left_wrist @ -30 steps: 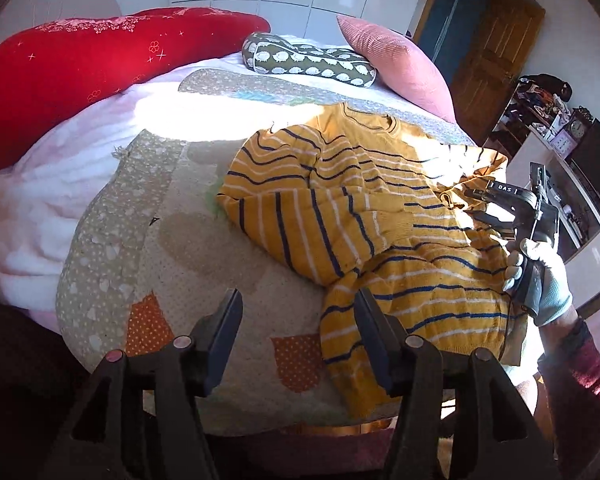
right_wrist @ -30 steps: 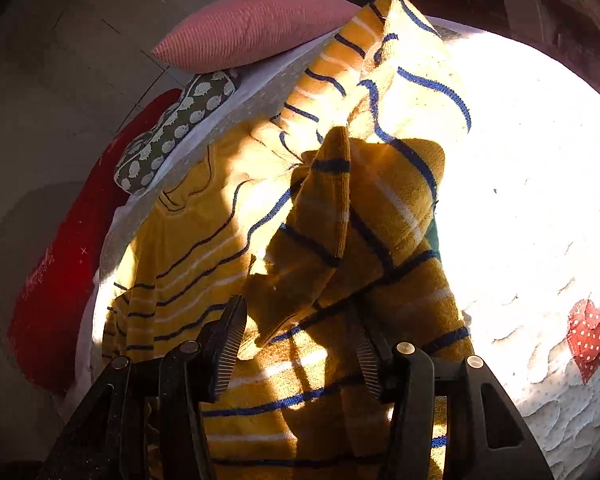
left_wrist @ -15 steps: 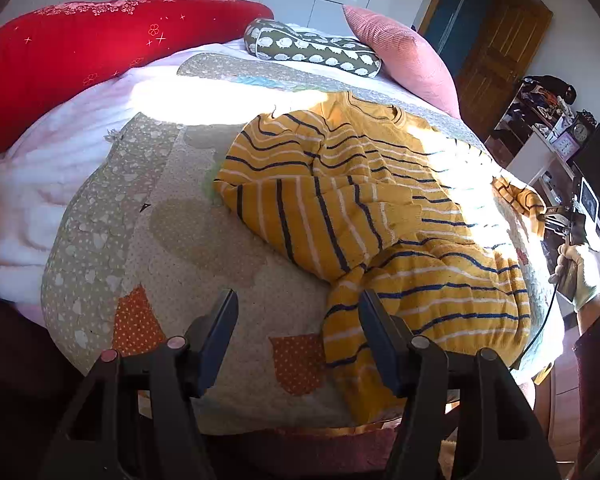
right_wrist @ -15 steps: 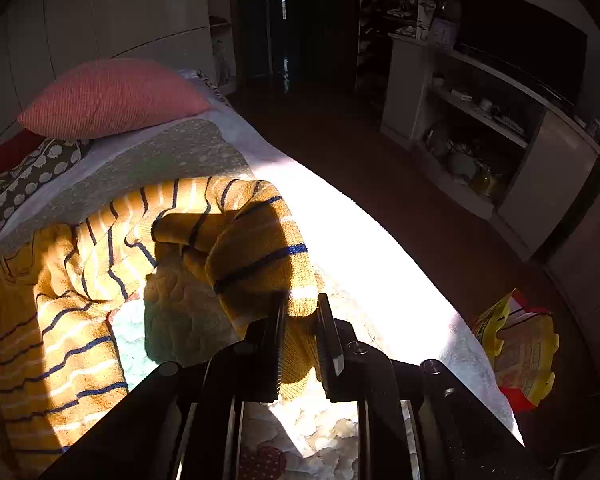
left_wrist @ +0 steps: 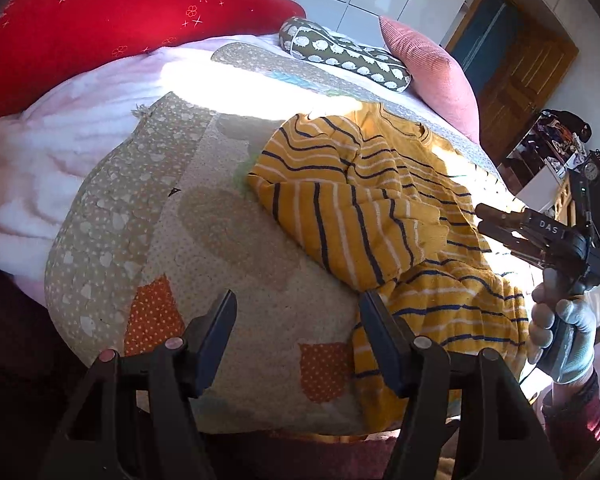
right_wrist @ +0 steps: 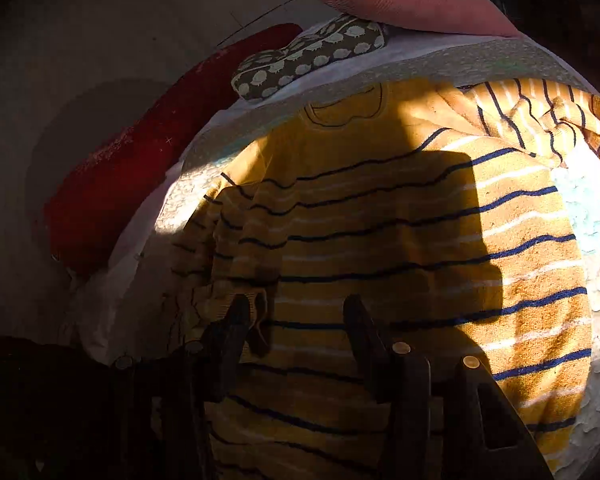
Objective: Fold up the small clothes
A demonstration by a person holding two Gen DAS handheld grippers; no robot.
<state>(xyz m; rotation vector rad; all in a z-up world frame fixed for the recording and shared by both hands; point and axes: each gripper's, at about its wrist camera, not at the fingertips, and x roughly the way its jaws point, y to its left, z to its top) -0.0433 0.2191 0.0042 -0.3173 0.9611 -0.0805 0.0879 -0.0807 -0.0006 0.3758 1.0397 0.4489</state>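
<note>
Mid-fold. Yellow striped sweater lies on the quilt ahead of both tools, one sleeve already crossed over the chest. My left gripper hangs released, empty, near the hem. Right gripper spread wide above the body, gripping nothing. Next, I judge: pinch the far bunched sleeve, bring it across.

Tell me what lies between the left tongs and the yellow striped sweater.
In the left wrist view, only bare quilt, beige with orange patches, lies between the open left tongs and the folded sleeve of the yellow striped sweater; its hem lies by the right finger.
</note>
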